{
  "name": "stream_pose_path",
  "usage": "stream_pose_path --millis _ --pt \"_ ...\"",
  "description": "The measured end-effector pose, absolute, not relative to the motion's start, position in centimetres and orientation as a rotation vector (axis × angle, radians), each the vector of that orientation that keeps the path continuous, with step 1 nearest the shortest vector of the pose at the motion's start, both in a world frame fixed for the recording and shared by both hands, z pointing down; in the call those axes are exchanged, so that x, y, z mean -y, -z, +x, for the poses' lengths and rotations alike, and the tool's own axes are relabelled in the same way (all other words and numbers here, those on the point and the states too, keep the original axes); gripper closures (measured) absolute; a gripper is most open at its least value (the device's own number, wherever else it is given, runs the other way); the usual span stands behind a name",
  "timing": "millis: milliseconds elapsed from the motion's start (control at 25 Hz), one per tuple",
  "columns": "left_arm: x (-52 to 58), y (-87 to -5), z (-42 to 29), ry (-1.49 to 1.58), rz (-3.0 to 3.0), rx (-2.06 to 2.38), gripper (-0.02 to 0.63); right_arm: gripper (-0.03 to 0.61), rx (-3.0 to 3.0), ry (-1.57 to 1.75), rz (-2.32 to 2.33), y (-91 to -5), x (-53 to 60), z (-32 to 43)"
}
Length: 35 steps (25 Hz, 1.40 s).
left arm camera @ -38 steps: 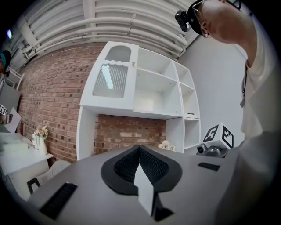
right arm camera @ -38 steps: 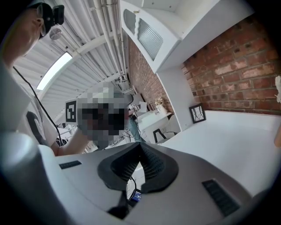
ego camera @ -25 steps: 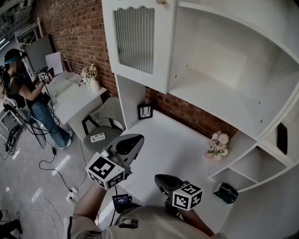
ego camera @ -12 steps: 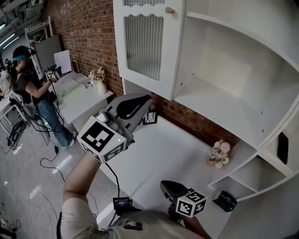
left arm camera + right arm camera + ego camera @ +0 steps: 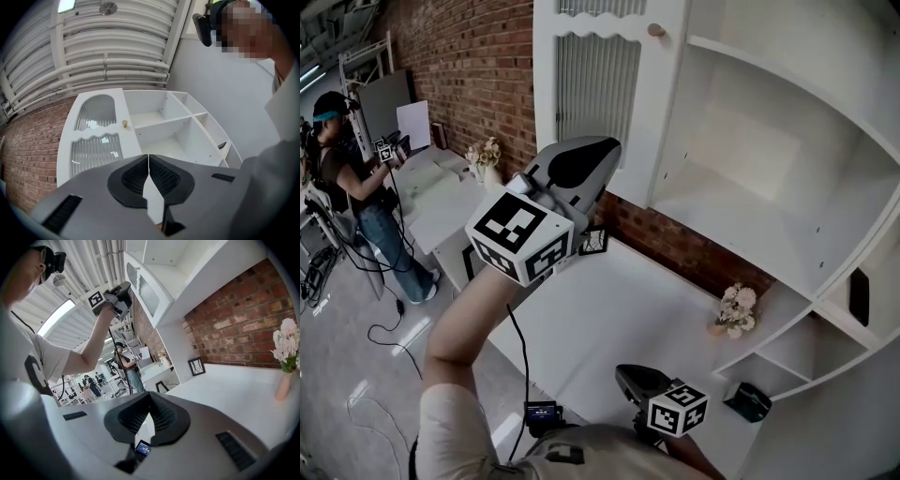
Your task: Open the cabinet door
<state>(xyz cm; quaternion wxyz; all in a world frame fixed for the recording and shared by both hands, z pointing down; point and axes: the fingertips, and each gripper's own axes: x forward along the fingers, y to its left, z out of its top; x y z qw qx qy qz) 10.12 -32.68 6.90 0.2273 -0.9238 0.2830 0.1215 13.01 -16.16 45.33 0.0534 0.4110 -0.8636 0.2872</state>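
brick wall (image 5: 478, 66) flanks cabinet door (image 5: 600, 103), top cut off; left claw (image 5: 148, 157), right claw (image 5: 150, 395) closed empty.

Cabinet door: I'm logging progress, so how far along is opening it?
Done: nothing; the cabinet door looks shut. In hand: the left gripper, jaws together and empty, is held up below the knob. Left: grasp the knob, pull the door open.

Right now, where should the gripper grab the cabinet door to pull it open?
Take the small round knob near the cabinet door's right edge, beside the open shelves. It is the only part that sticks out; the rest is flat frame and ribbed glass. Come straight from the front, one jaw on each side. The left gripper is shut, so it probably must open first.
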Motion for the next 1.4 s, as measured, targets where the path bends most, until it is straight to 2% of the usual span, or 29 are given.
stream_pose_path --millis 360,400,440,480,880,960,1040,1240,1400 --pt "35.8 -1.2 12.5 -0.485 -2.562 -0.743 0.589 0.557 2.607 -0.854 1.277 -45.1 16.8 12.7" --pt "36.0 -0.4 12.9 -0.504 -2.563 -0.728 0.542 0.557 2.607 -0.85 1.279 -45.1 16.8 12.8" --pt "36.2 0.3 13.3 -0.516 -2.566 -0.708 0.404 0.557 2.606 -0.85 1.284 -45.1 16.8 12.9" --pt "36.4 1.0 13.8 -0.521 -2.571 -0.692 0.319 0.557 2.603 -0.852 1.292 -45.2 16.9 13.2" --pt "39.7 7.0 15.0 -0.655 -2.492 -0.836 0.321 0.557 2.599 -0.87 1.294 -45.4 17.3 14.8" --pt "39.8 7.3 15.1 -0.669 -2.475 -0.848 0.356 0.557 2.601 -0.872 1.298 -45.3 17.5 15.2" --pt "39.9 7.4 15.3 -0.675 -2.454 -0.854 0.43 0.557 2.6 -0.881 1.3 -45.4 17.6 15.6" --pt "40.5 7.8 16.0 -0.663 -2.446 -0.89 0.436 0.557 2.61 -0.881 1.274 -45.7 17.4 15.5" --pt "40.8 8.0 16.0 -0.671 -2.437 -0.904 0.471 0.557 2.612 -0.895 1.283 -45.8 17.2 15.7"
